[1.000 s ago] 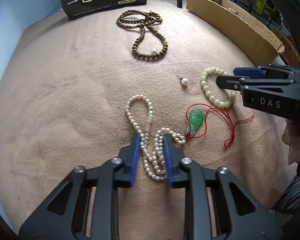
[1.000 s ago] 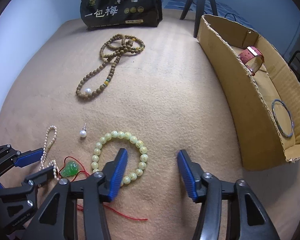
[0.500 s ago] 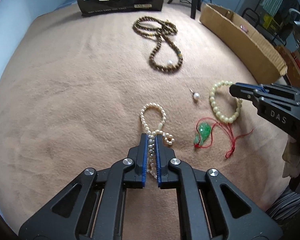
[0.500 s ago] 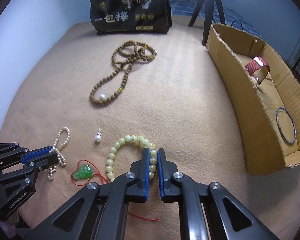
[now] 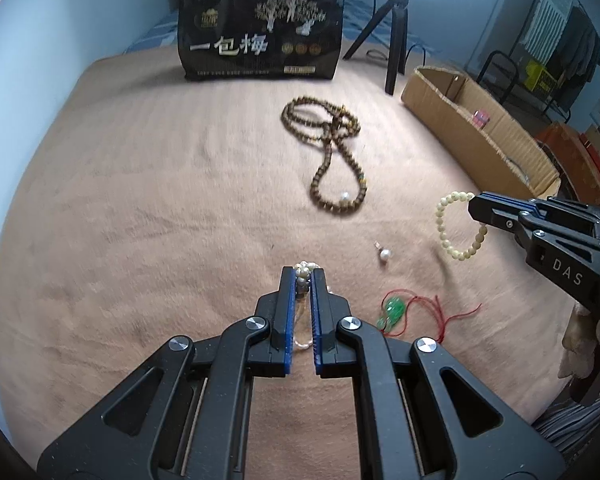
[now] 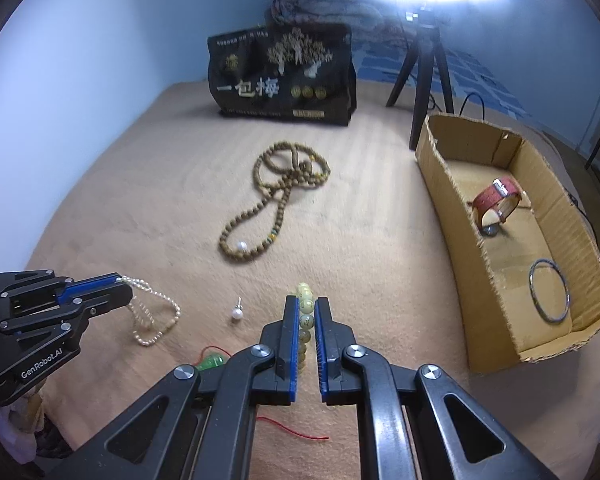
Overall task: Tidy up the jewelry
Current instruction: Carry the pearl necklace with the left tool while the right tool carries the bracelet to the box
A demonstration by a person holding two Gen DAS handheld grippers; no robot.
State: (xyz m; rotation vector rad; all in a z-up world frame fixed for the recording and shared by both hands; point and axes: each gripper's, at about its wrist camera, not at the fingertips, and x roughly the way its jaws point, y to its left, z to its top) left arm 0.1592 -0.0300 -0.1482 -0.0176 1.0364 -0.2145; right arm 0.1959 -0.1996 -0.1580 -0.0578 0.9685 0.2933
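Note:
My left gripper is shut on a white pearl necklace, which hangs from it above the tan cloth, as the right wrist view shows. My right gripper is shut on a pale yellow bead bracelet, lifted off the cloth and also seen in the left wrist view. A single pearl earring and a green jade pendant on red cord lie on the cloth between the grippers. A brown wooden bead necklace lies farther back.
A cardboard box stands at the right and holds a red-strap watch and a metal bangle. A black printed bag and a tripod stand at the back.
Both grippers closed, left on the pearl necklace and right on the bead bracelet, then lifted them off the cloth. Both cameras now tilt up and see farther back.

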